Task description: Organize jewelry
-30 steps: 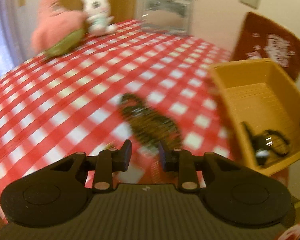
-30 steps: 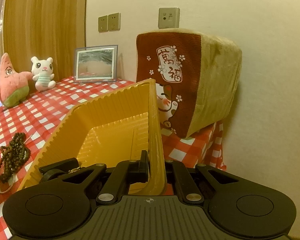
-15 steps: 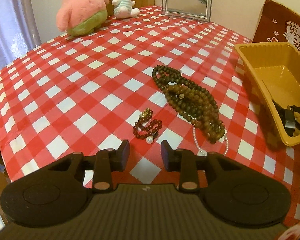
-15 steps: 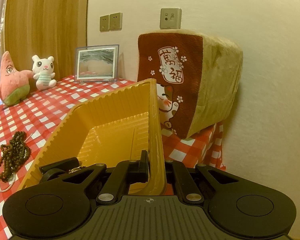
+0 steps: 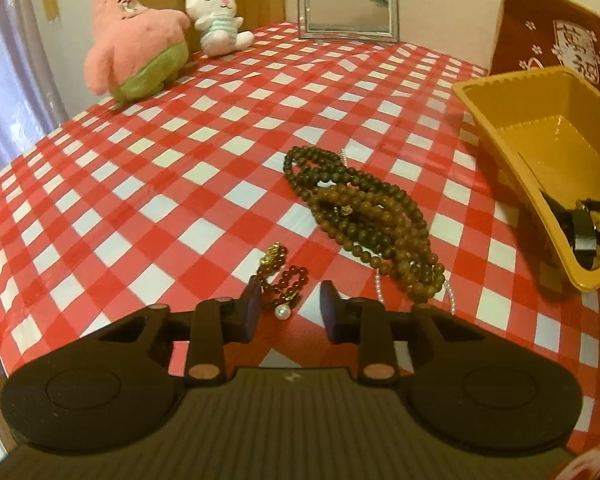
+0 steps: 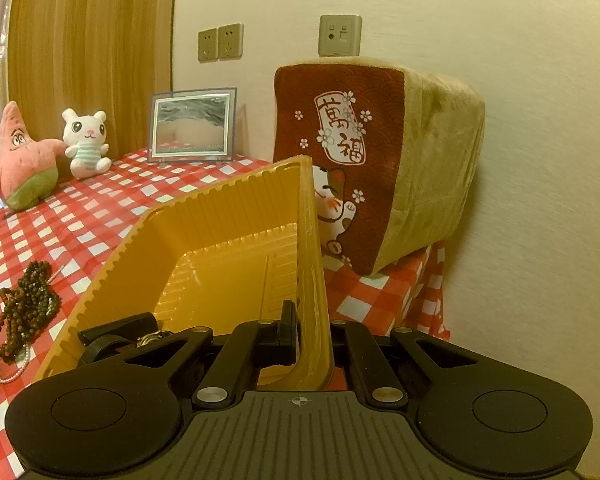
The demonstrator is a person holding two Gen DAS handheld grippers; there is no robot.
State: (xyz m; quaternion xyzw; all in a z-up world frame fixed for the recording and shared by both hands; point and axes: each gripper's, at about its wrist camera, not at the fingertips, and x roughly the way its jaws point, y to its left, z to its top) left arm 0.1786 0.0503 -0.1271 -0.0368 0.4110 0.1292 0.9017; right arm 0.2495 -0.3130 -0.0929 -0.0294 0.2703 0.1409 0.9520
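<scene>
Red-bead bracelet (image 5: pixel 282 278) with pearl lies on the checked cloth, near left of the wooden bead heap (image 5: pixel 364 216). Left gripper (image 5: pixel 288 312) just narrowed, still unclamped, straddling it. Light, limp, slippery: pinch bunched beads. Right gripper (image 6: pixel 306 334) clamps yellow tray (image 6: pixel 220 216) wall.

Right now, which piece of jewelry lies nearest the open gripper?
The small dark-red bead bracelet with the pearl and gold charm, just ahead of the left gripper; the brown bead necklaces lie farther.

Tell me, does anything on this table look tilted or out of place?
Yes. The yellow tray sits tipped, one wall raised where the right gripper pinches it. The brown bead strands lie tangled in one heap on the tablecloth.
</scene>
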